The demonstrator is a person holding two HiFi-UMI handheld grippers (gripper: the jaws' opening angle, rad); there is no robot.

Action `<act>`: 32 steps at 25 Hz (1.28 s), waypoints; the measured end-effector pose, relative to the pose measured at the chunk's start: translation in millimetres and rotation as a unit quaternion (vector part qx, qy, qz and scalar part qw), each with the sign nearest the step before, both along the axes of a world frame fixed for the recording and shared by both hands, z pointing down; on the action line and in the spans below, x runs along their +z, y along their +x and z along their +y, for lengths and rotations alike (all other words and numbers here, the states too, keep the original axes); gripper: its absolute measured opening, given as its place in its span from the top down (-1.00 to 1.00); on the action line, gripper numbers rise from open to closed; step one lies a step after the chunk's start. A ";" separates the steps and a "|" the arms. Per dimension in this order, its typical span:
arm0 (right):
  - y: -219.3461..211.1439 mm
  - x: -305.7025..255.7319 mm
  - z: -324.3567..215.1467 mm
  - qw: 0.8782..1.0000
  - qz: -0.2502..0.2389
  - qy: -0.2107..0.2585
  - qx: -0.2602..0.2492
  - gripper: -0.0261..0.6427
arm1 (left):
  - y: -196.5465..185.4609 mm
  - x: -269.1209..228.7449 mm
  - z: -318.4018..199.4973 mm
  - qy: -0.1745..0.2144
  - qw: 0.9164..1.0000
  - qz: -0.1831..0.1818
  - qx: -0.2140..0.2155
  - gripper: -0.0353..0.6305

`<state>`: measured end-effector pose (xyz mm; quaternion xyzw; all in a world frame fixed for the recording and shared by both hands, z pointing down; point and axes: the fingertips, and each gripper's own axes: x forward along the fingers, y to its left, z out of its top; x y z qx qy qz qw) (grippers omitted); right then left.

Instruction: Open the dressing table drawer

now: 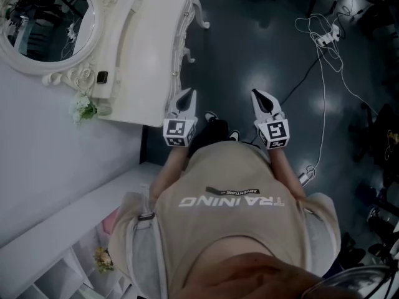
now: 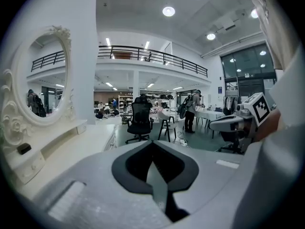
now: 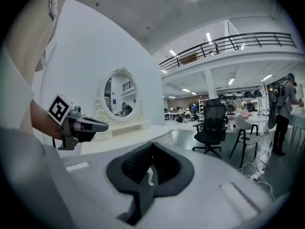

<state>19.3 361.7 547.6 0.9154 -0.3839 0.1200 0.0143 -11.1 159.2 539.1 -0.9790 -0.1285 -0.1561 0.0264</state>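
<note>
floor point(image 1: 249, 48) open ahead, dressing table point(image 1: 149, 48) L, prob. cables point(image 1: 322, 86) R

Head view: set high above the person point(image 1: 237, 198), facing steeply down; white bench point(image 1: 149, 55) and oval mirror point(image 1: 50, 17) at upper left of the frame, dark floor point(image 1: 262, 42) at right. Left gripper view, right gripper view: each low, close behind its own fingers point(image 2: 157, 182), facing roughly level. Shared: bench and mirror in all three views; black office chair point(image 2: 140, 120) in both gripper views.
</note>
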 end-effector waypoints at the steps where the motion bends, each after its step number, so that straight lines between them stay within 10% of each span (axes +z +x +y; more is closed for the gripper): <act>1: 7.3 -0.3 -3.1 1.000 -0.002 -0.002 -0.002 0.91 | 7.3 1.3 -5.3 -0.002 1.000 0.001 -0.005 0.87; 23: 174.4 -1.0 -180.7 0.992 -0.006 -0.025 -0.125 0.91 | 130.8 15.0 -152.5 -0.018 0.995 0.003 -0.095 0.87; 32: 245.8 9.8 -274.6 0.954 -0.030 -0.001 -0.298 0.91 | 149.5 12.1 -215.8 -0.010 0.962 -0.036 -0.269 0.87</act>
